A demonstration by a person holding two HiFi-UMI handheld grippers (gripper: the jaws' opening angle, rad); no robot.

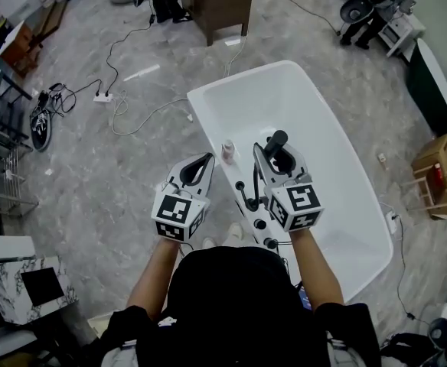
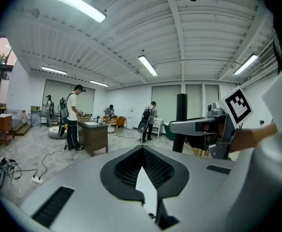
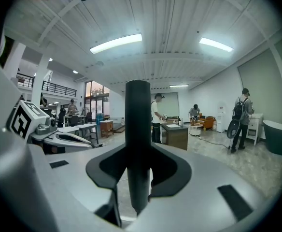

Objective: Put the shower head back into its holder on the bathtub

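Grey marbled floor around a white bathtub [image 1: 327, 121] at head-view centre; right gripper [image 1: 278, 153] clamped on the black shower head [image 1: 275, 138], carried upright above the tub's left rim, apart from the black fittings [image 1: 259, 222] lower on that rim, where the holder probably sits; left gripper [image 1: 207, 159] just left of the rim, closed on nothing. Left gripper view: jaws met at the tips mid-frame, nothing between, right gripper at the right edge. Right gripper view: shower head [image 3: 137, 124] upright at frame centre, pinched between both jaws. Judged so: pickup done, seating in the holder not yet done
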